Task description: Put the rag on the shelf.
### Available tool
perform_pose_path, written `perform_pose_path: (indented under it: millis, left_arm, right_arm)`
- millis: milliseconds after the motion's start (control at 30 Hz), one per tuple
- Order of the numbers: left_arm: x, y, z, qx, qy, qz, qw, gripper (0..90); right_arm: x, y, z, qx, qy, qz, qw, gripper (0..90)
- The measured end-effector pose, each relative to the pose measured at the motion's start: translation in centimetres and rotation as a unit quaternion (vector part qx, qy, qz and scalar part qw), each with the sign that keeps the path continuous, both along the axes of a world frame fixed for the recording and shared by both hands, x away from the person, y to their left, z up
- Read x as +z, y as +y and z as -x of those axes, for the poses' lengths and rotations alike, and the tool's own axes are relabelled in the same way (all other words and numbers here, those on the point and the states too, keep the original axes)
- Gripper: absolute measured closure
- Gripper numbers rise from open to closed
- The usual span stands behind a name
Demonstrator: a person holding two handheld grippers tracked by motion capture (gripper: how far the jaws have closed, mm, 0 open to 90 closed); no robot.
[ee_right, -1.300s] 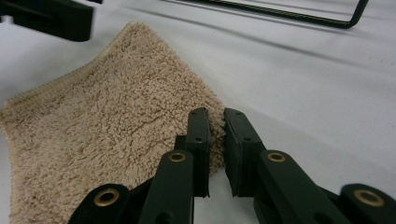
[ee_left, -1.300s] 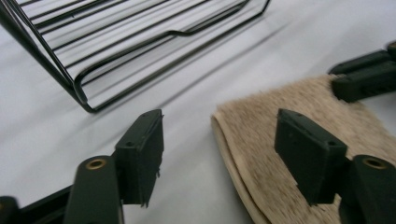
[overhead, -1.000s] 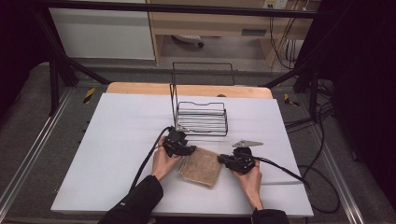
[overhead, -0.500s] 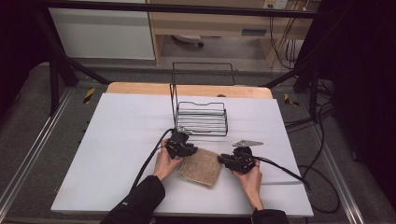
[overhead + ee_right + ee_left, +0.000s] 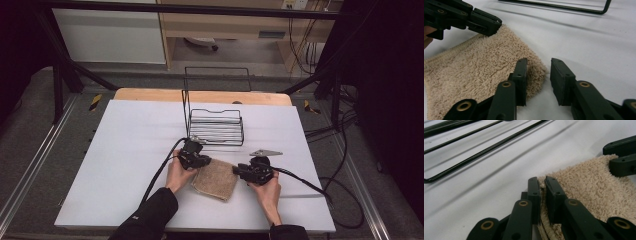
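Towel [image 5: 215, 179]: lay folded, just before the rack [image 5: 216, 125].
Left claw [image 5: 542, 185]: I had just pinched its edge.
Right claw [image 5: 538, 75]: just eased apart, corner loose.
Left: probably lifting, racking.

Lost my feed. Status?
Left gripper just closed, shut on towel corner. Right gripper opening, corner between jaws, unpinched. Wire rack behind, clear.

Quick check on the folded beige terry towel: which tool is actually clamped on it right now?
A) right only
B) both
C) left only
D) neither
C: in the left gripper view the left tool pinches the edge of the folded beige terry towel between nearly shut jaws, while in the right gripper view the right tool stands open, the towel corner between its jaws but not pressed.
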State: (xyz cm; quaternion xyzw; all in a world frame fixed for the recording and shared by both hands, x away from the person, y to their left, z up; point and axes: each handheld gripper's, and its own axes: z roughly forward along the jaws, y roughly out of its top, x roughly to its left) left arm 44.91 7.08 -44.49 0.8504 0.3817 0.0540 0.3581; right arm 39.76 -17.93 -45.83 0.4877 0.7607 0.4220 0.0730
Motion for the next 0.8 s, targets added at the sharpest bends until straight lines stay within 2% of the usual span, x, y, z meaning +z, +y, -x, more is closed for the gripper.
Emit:
perform_pose_path:
  millis: [100, 200, 300, 533, 567, 800]
  left_arm:
    - [0.1, -0.2, 0.3, -0.003, -0.012, -0.011, 0.9999, 81.9]
    - [0.1, -0.4, 0.4, -0.004, -0.019, -0.018, 0.9996, 81.9]
    - [0.1, -0.4, 0.4, -0.005, -0.02, -0.019, 0.9996, 82.1]
    - [0.2, -0.3, 0.4, 0.0, -0.019, -0.015, 0.9997, 83.8]
    - [0.2, -0.2, 0.4, 0.003, -0.015, -0.01, 0.9998, 83.8]
    - [1.2, 0.8, 1.0, 0.008, -0.026, 0.024, 0.9993, 84.3]
  right_arm:
    - [0.0, 0.1, 0.0, -0.002, 0.011, -0.008, 0.9999, 73.8]
    - [0.1, 0.5, -0.1, 0.0, 0.017, -0.001, 0.9999, 78.6]
    - [0.1, 0.5, -0.3, 0.0, 0.029, -0.007, 0.9996, 82.0]
    - [0.3, 0.4, -0.2, -0.002, 0.028, -0.011, 0.9996, 84.3]
    - [0.3, 0.4, -0.2, -0.002, 0.028, -0.011, 0.9996, 84.3]
    - [1.1, 0.1, 0.1, 0.006, 0.009, -0.031, 0.9994, 84.7]
